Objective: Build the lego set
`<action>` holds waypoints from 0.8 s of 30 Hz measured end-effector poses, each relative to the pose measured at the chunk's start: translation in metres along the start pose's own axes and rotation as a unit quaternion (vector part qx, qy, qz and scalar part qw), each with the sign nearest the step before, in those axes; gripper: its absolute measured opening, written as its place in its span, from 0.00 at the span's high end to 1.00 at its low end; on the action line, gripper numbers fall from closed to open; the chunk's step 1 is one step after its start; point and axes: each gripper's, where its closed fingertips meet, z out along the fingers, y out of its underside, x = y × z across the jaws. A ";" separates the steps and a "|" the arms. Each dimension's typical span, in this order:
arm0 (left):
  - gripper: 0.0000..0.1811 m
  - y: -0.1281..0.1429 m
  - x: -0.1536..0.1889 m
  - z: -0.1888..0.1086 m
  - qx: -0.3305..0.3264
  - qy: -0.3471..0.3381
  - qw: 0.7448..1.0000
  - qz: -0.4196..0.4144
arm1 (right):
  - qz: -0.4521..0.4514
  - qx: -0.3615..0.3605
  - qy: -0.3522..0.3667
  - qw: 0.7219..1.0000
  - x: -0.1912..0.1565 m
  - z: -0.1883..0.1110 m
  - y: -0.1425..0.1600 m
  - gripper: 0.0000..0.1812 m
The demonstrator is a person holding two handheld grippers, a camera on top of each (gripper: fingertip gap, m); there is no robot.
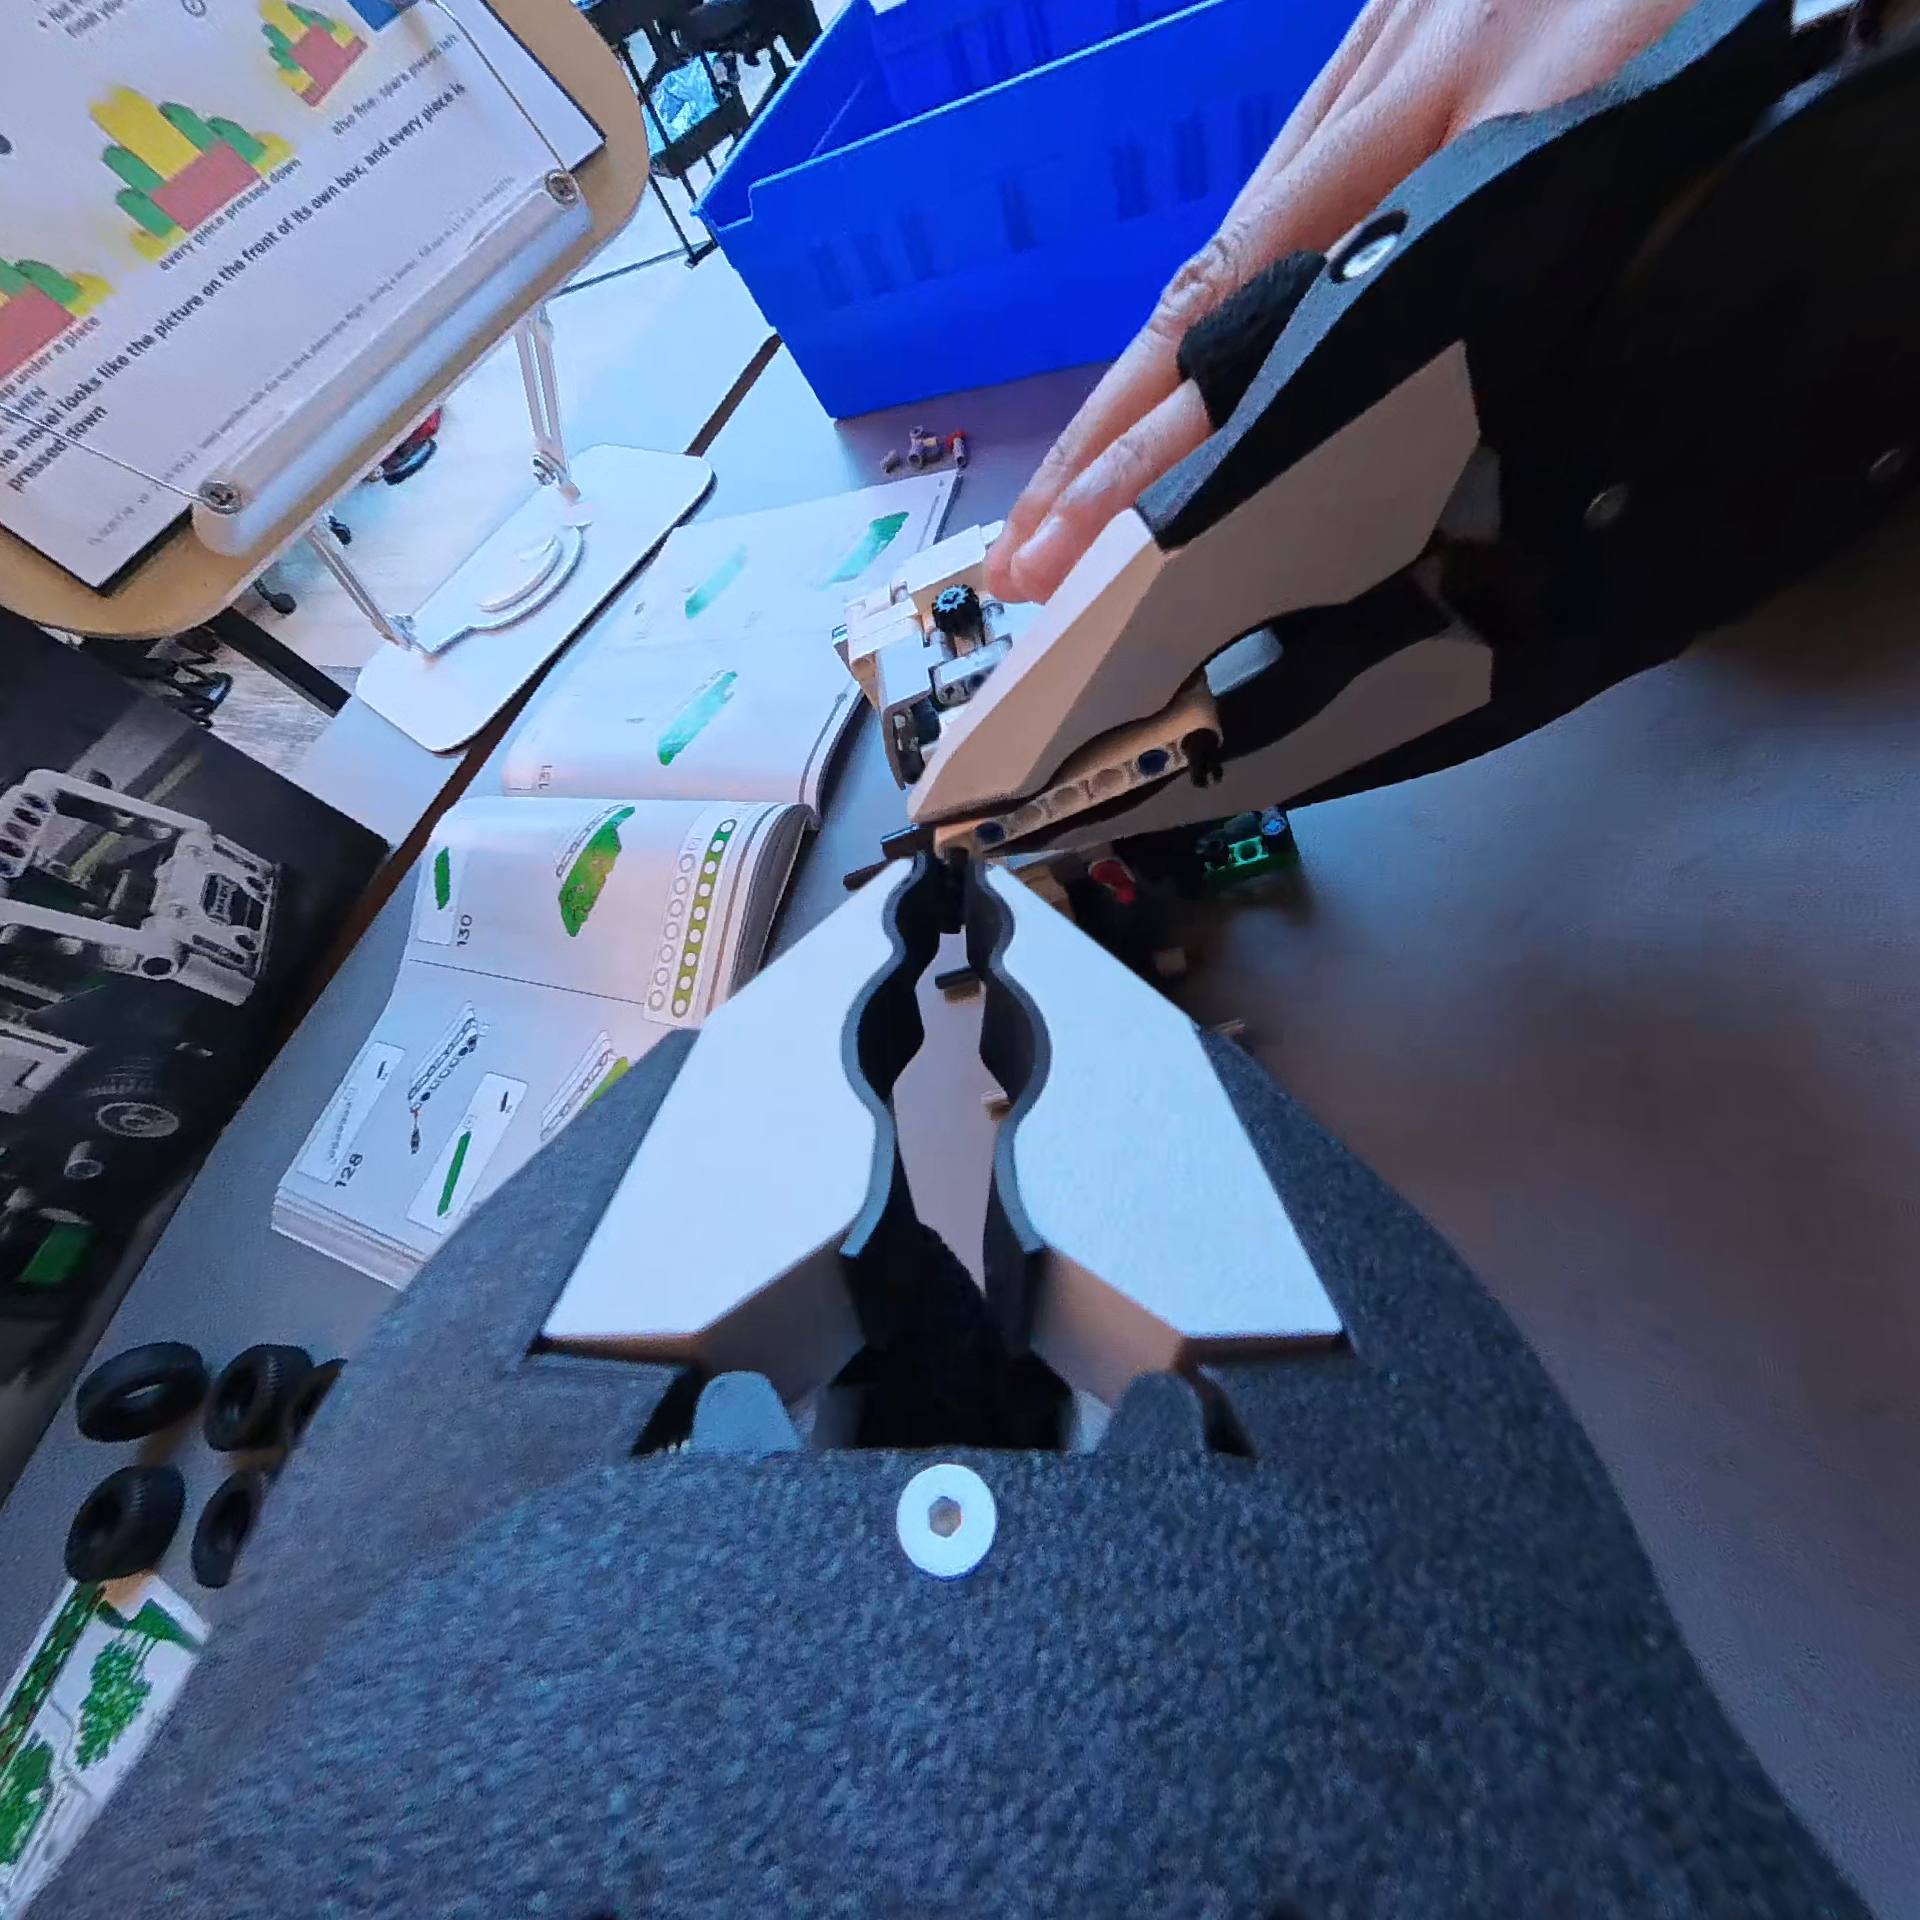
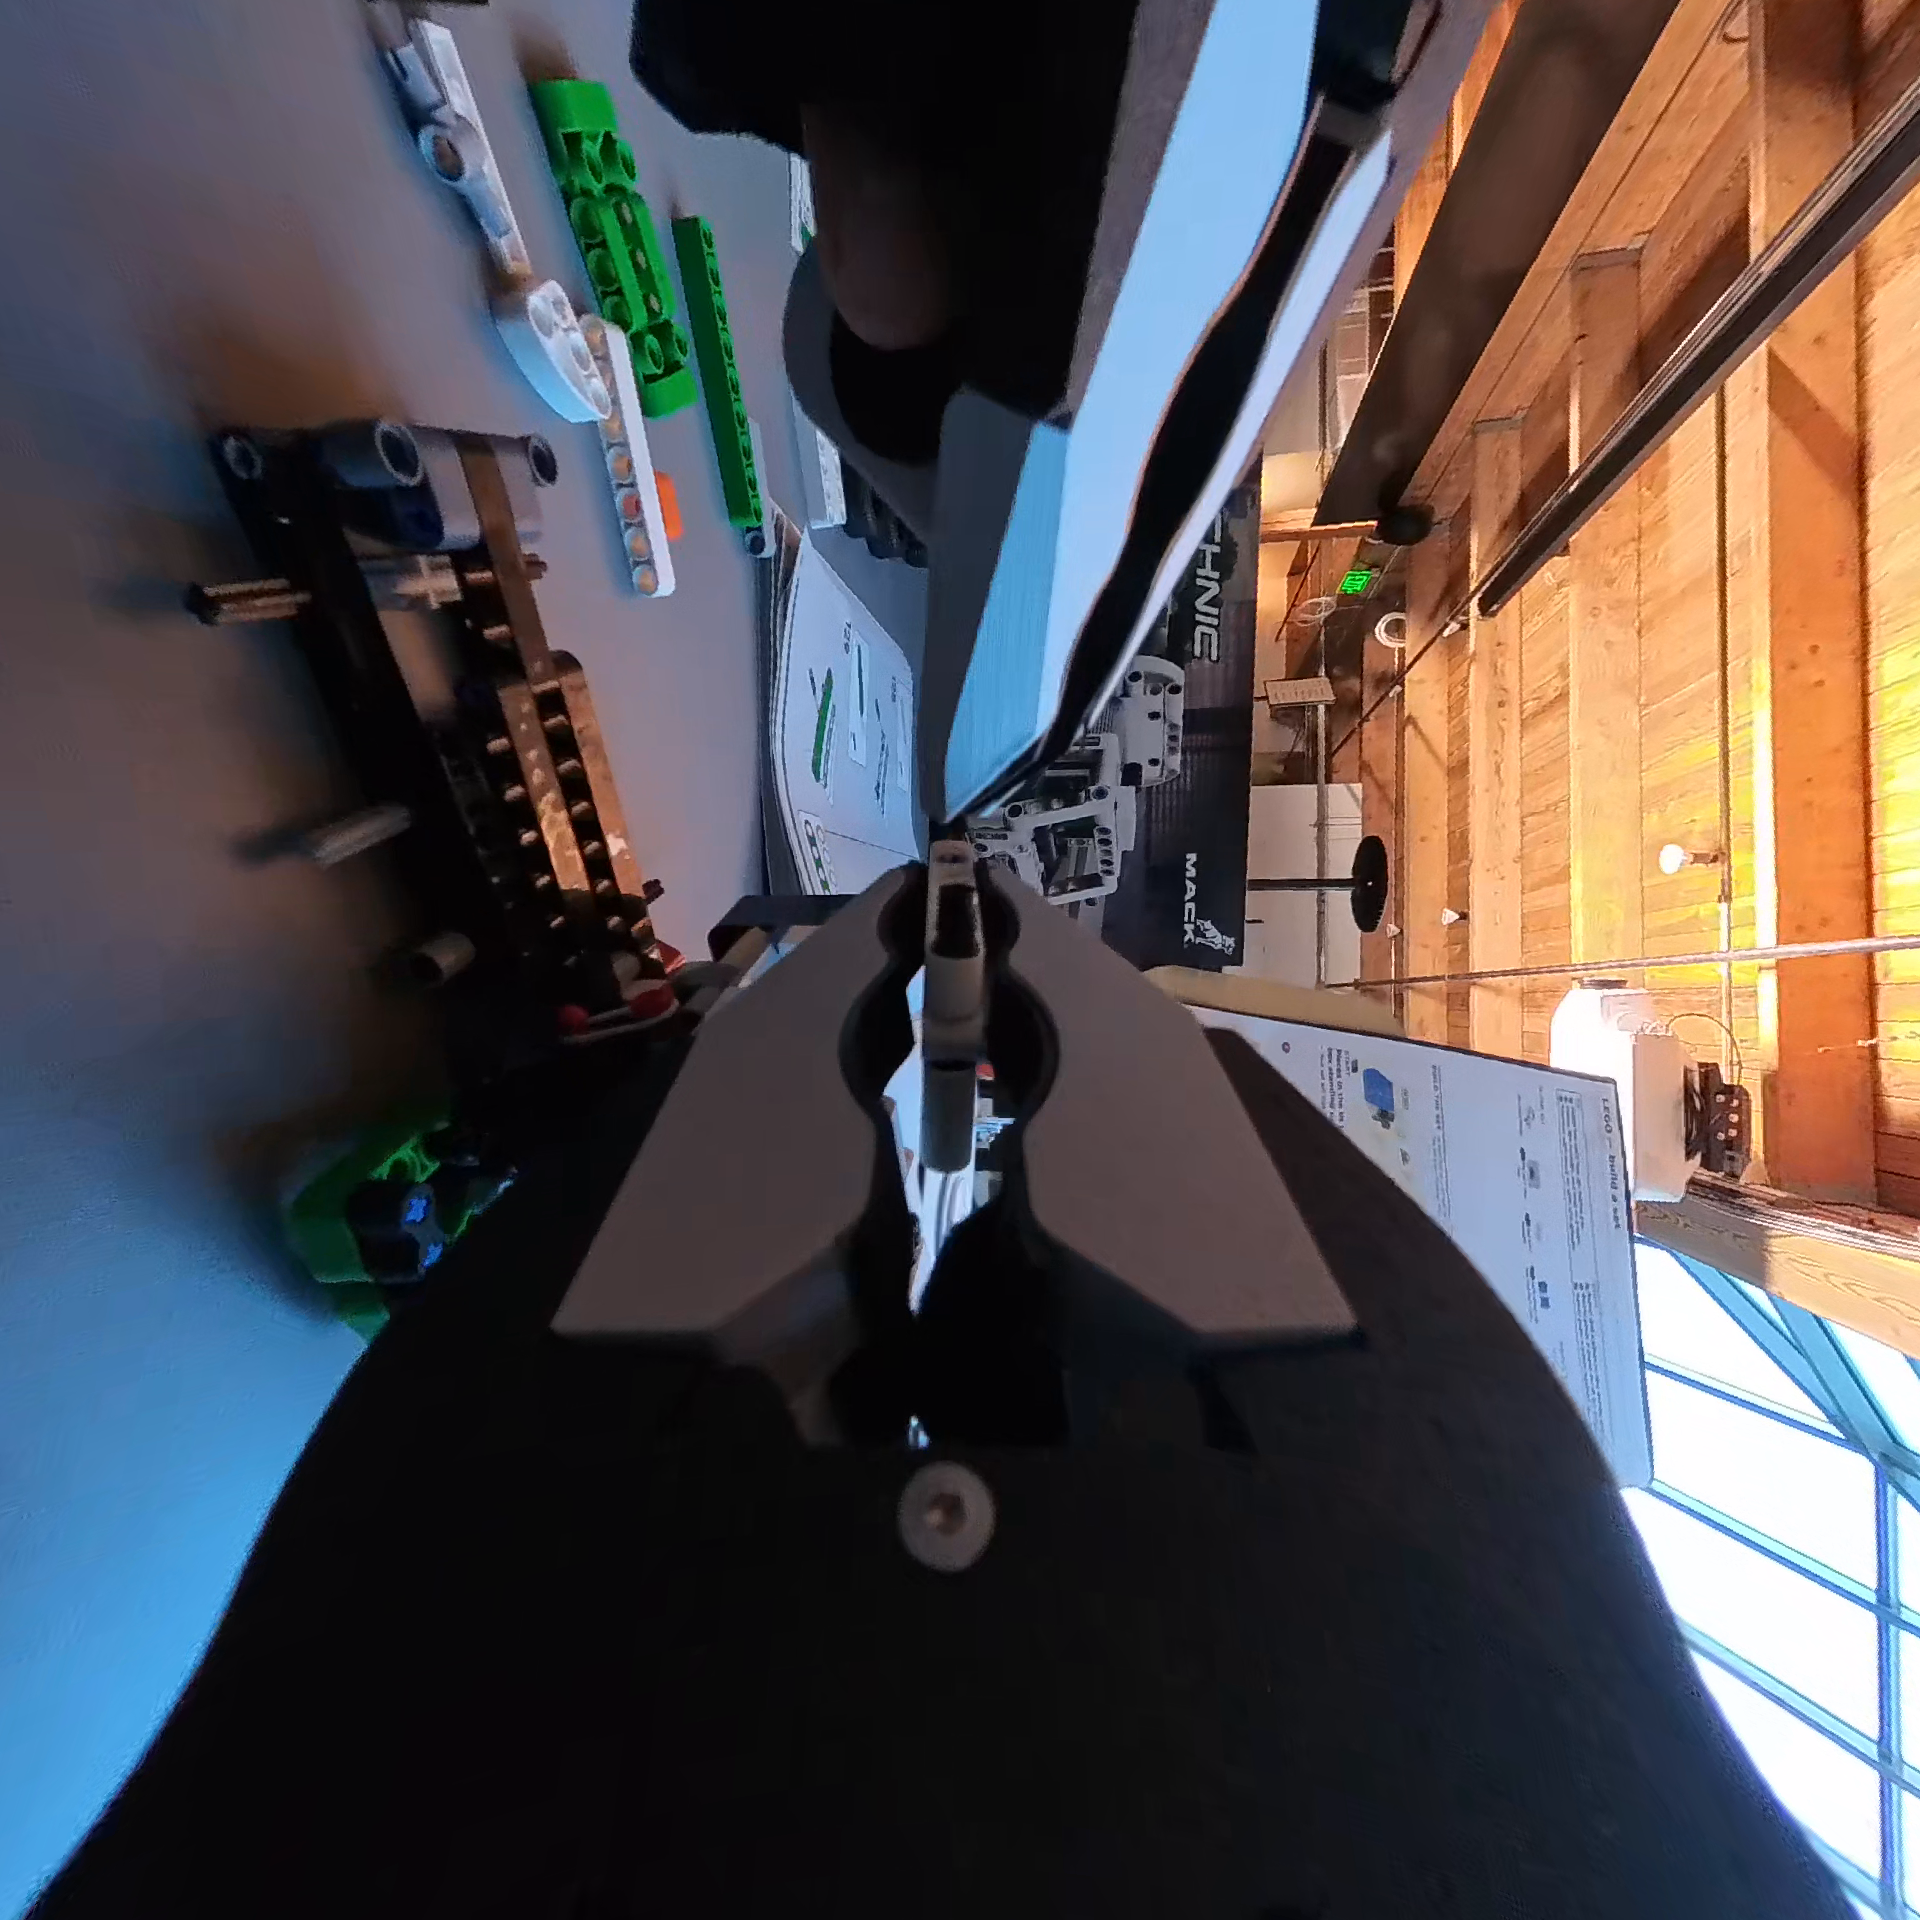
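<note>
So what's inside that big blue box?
Only the blue box's ribbed inner walls show in the left wrist view. Its bottom is hidden behind the near wall, so any pieces inside can't be seen.

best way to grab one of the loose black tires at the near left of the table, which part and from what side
Take the nearest-left black tire across its outer tread, coming straight down from above. It seems to lie roughly flat, hole up, so its round rim offers two opposite faces for the fingers. Approach from its open left side, since other tires crowd its right. The left gripper looks shut on a small black pin, so it would need freeing first.
</note>
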 end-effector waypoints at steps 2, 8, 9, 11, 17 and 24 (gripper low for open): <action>0.98 -0.001 0.000 0.000 0.001 0.001 1.000 -0.007 | -0.012 -0.007 0.002 1.000 -0.001 0.001 0.000 0.96; 0.99 0.002 0.001 0.001 -0.008 0.006 1.000 -0.023 | -0.058 -0.008 0.020 0.998 0.000 0.000 -0.003 0.96; 0.98 0.002 0.001 0.001 -0.007 0.010 0.999 -0.031 | -0.072 -0.010 0.025 0.997 0.000 -0.001 -0.003 0.96; 0.99 0.002 0.002 0.001 -0.005 0.024 0.998 -0.059 | -0.091 -0.009 0.035 0.995 0.001 -0.001 -0.003 0.96; 0.99 -0.002 0.003 0.000 0.028 0.094 0.974 -0.204 | -0.150 -0.009 0.085 0.985 0.006 -0.002 -0.005 0.96; 0.99 -0.004 0.003 0.000 0.059 0.142 0.938 -0.310 | -0.171 -0.023 0.111 0.979 0.008 -0.002 -0.006 0.96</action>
